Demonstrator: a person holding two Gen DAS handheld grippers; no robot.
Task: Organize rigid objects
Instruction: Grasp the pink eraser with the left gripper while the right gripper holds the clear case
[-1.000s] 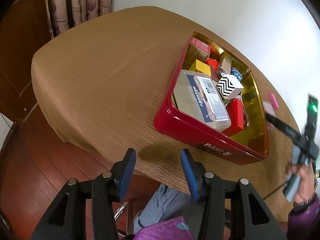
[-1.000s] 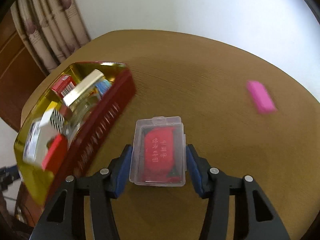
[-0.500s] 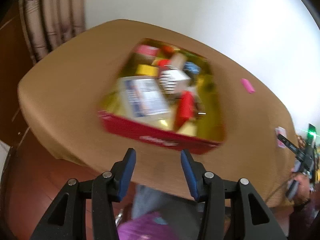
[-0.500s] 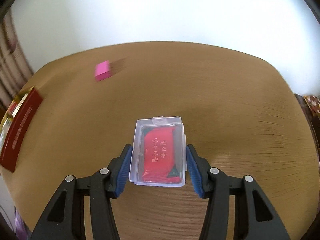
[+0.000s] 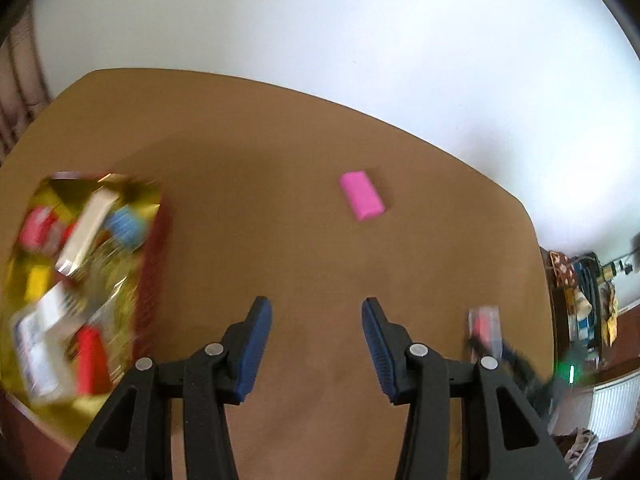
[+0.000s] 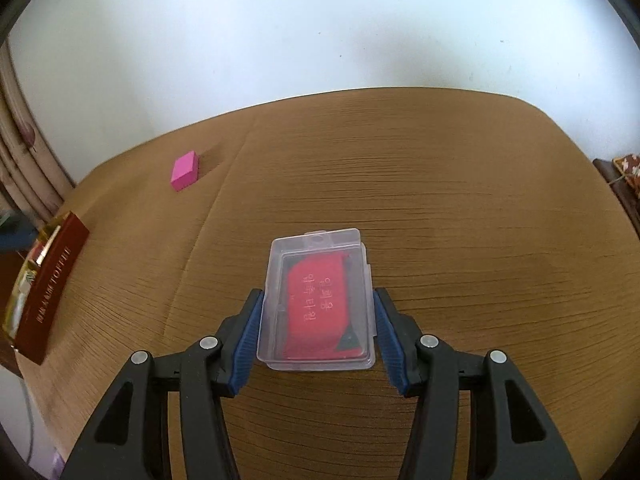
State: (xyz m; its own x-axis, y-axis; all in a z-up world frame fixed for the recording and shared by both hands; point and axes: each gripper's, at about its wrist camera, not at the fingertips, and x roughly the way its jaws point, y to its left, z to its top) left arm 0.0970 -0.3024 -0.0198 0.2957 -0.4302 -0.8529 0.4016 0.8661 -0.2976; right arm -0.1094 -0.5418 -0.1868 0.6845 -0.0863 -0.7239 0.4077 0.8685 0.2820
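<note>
My right gripper [image 6: 318, 297] is shut on a clear plastic box [image 6: 320, 300] with a red card inside, its blue pads pressing on both long sides, low over the brown table [image 6: 440, 180]. The left wrist view shows the same box [image 5: 485, 322], blurred, at the right. My left gripper [image 5: 316, 308] is open with nothing between its fingers, over bare table. A pink block [image 5: 362, 196] lies on the table ahead of it, and shows at the far left in the right wrist view [image 6: 185, 165]. The red tin [image 5: 154, 264] with a gold inside holds several small boxes.
The tin [image 6: 52, 276] sits at the table's left end. A white wall runs behind the table [image 5: 280, 140]. Curtains hang at the far left. Cluttered furniture stands beyond the table's right edge.
My left gripper has swung right from the tin to the middle of the table, jaws unchanged. My right gripper carried the clear box right, away from the tin, then came to rest.
</note>
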